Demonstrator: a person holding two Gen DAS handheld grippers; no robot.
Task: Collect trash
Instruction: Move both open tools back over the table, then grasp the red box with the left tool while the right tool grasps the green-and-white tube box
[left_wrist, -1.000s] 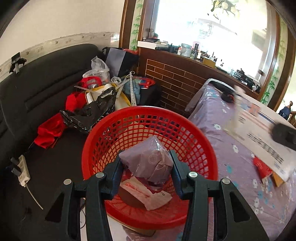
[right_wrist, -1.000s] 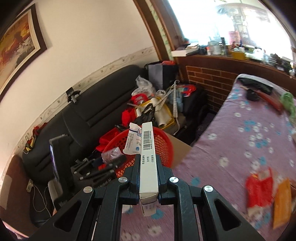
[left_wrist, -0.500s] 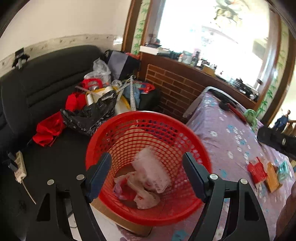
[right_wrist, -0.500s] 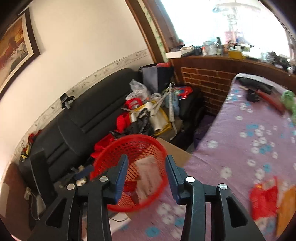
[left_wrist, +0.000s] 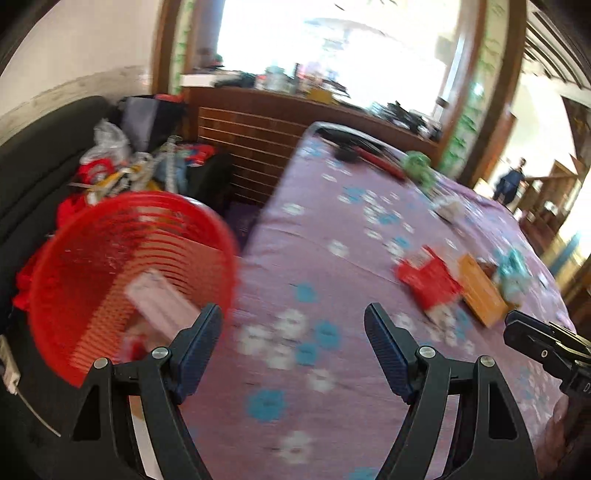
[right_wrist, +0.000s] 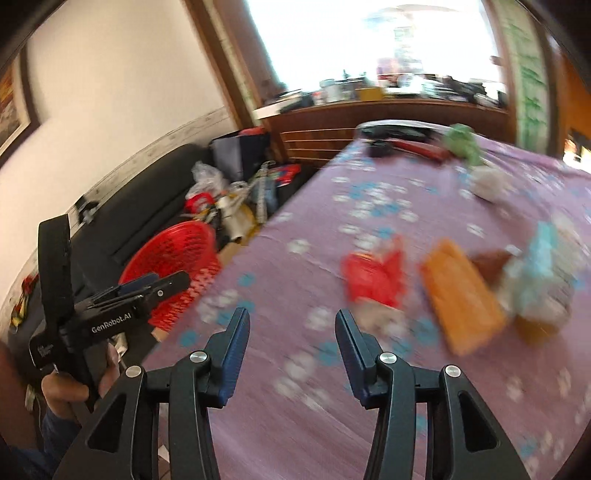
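Note:
A red mesh basket (left_wrist: 110, 258) stands beside the table's left edge with a white box (left_wrist: 159, 306) and other trash inside; it also shows in the right wrist view (right_wrist: 173, 254). My left gripper (left_wrist: 293, 350) is open and empty over the purple flowered tablecloth (left_wrist: 314, 229). My right gripper (right_wrist: 291, 350) is open and empty above the cloth. On the table lie a red wrapper (left_wrist: 428, 280) (right_wrist: 376, 277), an orange packet (left_wrist: 480, 291) (right_wrist: 461, 299) and a pale teal crumpled wrapper (left_wrist: 513, 269) (right_wrist: 539, 284). Both views are blurred.
A black sofa (left_wrist: 33, 147) with bags and red cloth stands left of the basket. A brick-fronted counter (left_wrist: 258, 147) is behind. At the table's far end lie a black item (left_wrist: 347, 151), a green item (left_wrist: 417, 166) and a white crumpled item (right_wrist: 487, 184).
Both grippers opened and dropped their loads, a purple bag and a white box, into the basket. Both have since swung right from the basket to over the table.

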